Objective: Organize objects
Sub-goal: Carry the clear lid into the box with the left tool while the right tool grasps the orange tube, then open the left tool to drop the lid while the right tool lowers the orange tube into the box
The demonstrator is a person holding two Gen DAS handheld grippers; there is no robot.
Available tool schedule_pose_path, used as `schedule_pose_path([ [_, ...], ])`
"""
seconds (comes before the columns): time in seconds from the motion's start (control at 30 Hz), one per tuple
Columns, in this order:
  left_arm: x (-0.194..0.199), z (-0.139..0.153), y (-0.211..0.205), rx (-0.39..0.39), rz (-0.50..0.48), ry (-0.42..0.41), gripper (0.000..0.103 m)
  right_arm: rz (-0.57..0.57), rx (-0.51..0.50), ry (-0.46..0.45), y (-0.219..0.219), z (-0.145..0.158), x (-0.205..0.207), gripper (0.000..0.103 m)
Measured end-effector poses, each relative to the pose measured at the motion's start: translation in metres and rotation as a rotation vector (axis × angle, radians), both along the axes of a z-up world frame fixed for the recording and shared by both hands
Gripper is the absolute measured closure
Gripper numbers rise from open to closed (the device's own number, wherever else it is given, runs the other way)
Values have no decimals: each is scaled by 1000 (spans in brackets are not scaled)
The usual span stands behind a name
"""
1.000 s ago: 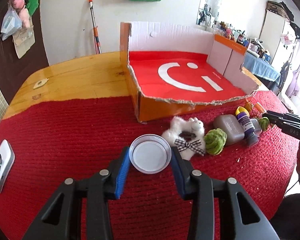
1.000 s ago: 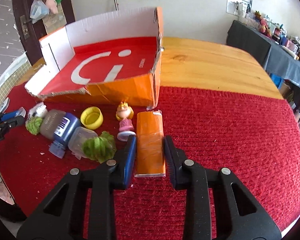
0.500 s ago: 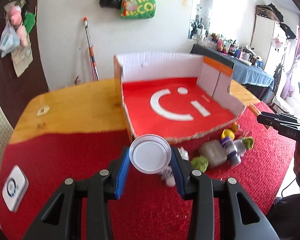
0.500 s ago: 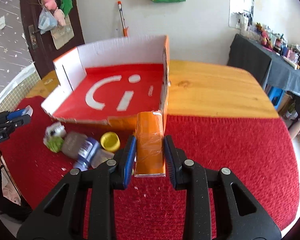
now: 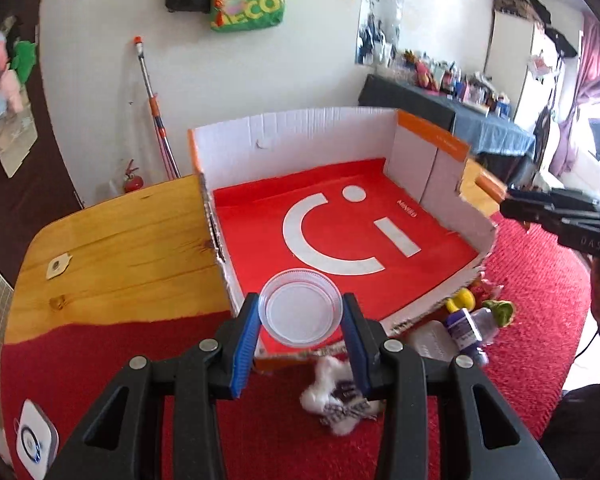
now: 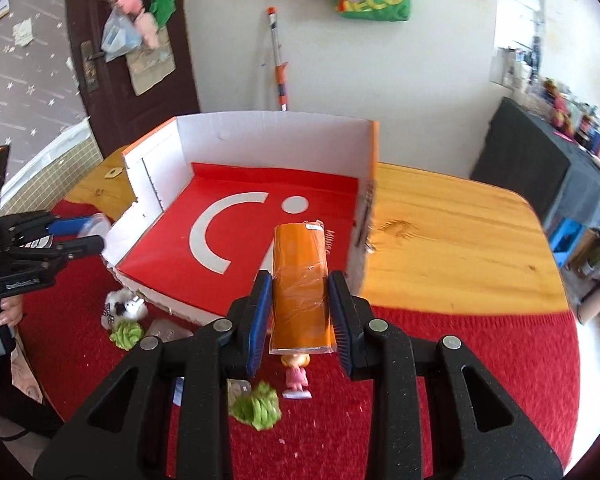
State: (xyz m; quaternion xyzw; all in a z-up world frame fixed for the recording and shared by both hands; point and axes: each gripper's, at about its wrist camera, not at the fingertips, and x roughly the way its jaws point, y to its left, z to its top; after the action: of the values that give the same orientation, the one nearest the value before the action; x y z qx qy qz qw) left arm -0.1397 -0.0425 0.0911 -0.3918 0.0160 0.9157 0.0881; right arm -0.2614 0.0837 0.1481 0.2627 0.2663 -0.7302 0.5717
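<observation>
1. Left gripper [image 5: 302, 344]: black moulded frame with triangular cut-outs, four silver screw heads, blue ribbed pads [image 5: 245, 346].
2. Right gripper [image 6: 299, 322]: identical black frame, four silver screws, blue pads [image 6: 259, 322].
3. Left gripper side, seen beside the cardboard box [image 6: 260, 136]: white lettering; bare-skinned fingers [image 6: 9, 312].

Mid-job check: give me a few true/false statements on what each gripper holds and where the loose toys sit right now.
1. The left gripper is shut on a clear round lid. True.
2. The right gripper is empty. False: it grips an orange packet.
3. The cardboard box already holds toys. False: its red floor is bare.
4. The white plush toy lies on the red cloth, outside the box. True.
</observation>
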Motion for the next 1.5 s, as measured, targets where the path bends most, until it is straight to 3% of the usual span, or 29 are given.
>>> schedule_pose_path([
  [0.37,-43,-26,5,-38,-102,-150,61,95,227,12,-56,-35,-2,76],
  [0.53,-57,-36,7,-67,-145,-211,61,118,319,-23,-70,-47,-8,75],
  [0.77,-64,-41,17,-128,-222,-251,61,138,417,-14,-81,-58,-10,75],
  [0.97,-70,-48,29,-207,-286,-296,61,138,472,1,-84,-68,-14,75],
  [1.5,-79,-44,29,-229,-344,-358,60,175,493,30,-71,-72,-9,75],
])
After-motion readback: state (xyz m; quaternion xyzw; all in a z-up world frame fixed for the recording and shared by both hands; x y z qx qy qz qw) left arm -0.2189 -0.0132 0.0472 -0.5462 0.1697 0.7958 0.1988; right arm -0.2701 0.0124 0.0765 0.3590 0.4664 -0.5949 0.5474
